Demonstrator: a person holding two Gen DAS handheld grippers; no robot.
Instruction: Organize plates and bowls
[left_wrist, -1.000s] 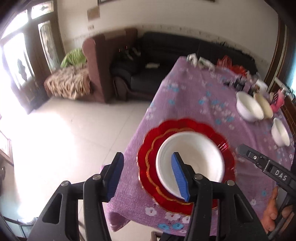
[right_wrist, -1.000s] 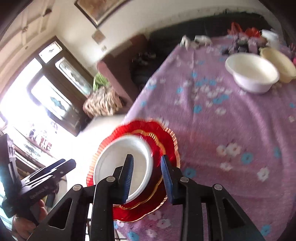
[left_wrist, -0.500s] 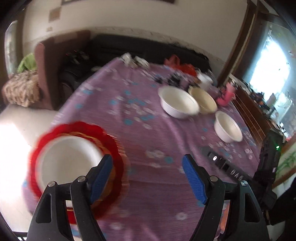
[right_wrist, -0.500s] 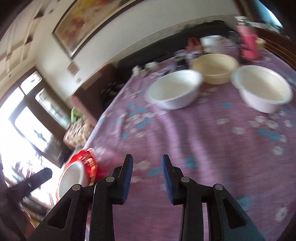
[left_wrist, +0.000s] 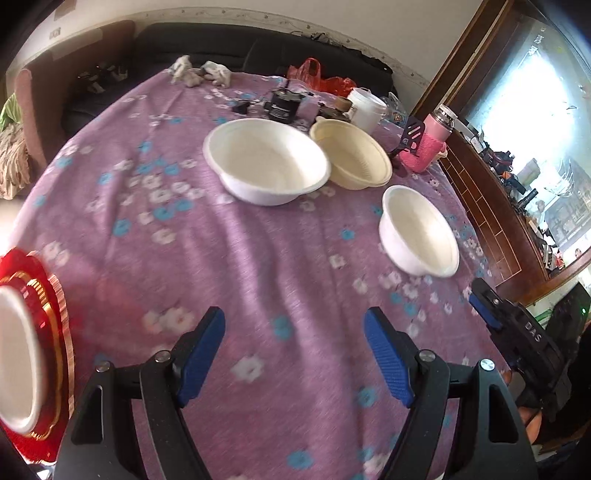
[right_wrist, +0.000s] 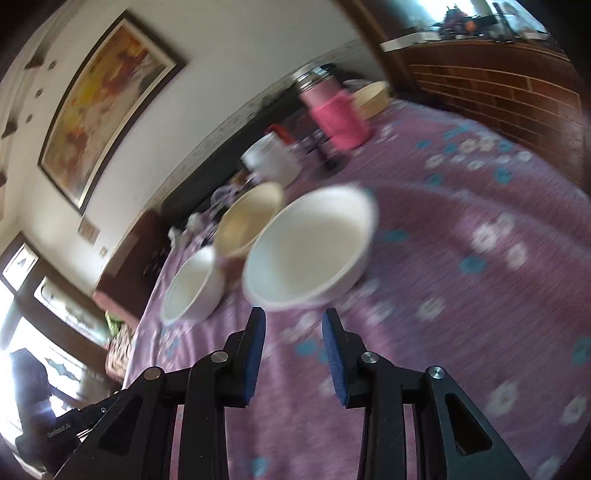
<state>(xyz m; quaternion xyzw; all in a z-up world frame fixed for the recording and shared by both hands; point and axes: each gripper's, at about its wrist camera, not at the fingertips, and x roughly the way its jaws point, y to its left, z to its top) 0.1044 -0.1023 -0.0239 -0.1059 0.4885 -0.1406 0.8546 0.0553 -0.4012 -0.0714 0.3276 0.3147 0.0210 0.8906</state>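
Observation:
My left gripper (left_wrist: 293, 321) hangs wide open over the purple flowered tablecloth (left_wrist: 229, 266), nothing between its pads. At the left edge a red scalloped plate (left_wrist: 59, 332) carries a white bowl (left_wrist: 14, 358). Ahead stand a large white bowl (left_wrist: 266, 166), a cream bowl (left_wrist: 351, 155) and a small white bowl (left_wrist: 417, 232). My right gripper (right_wrist: 293, 317) is partly open and empty, just short of the small white bowl (right_wrist: 310, 251), with the cream bowl (right_wrist: 251, 218) and the large white bowl (right_wrist: 192, 288) behind it. The right gripper (left_wrist: 484, 306) also shows at the table's right side.
A pink bottle (left_wrist: 428, 144), a white tub (left_wrist: 365, 107), a red bag (left_wrist: 314, 74), small dark gadgets (left_wrist: 284, 103) and white cloths (left_wrist: 199, 72) crowd the table's far end. A wooden counter (left_wrist: 498, 206) runs along the right; a dark sofa (left_wrist: 207, 40) stands behind.
Both grippers swung right, away from the red plate with its white bowl and toward the three loose bowls. The left jaws spread wider. The right jaws kept the same gap.

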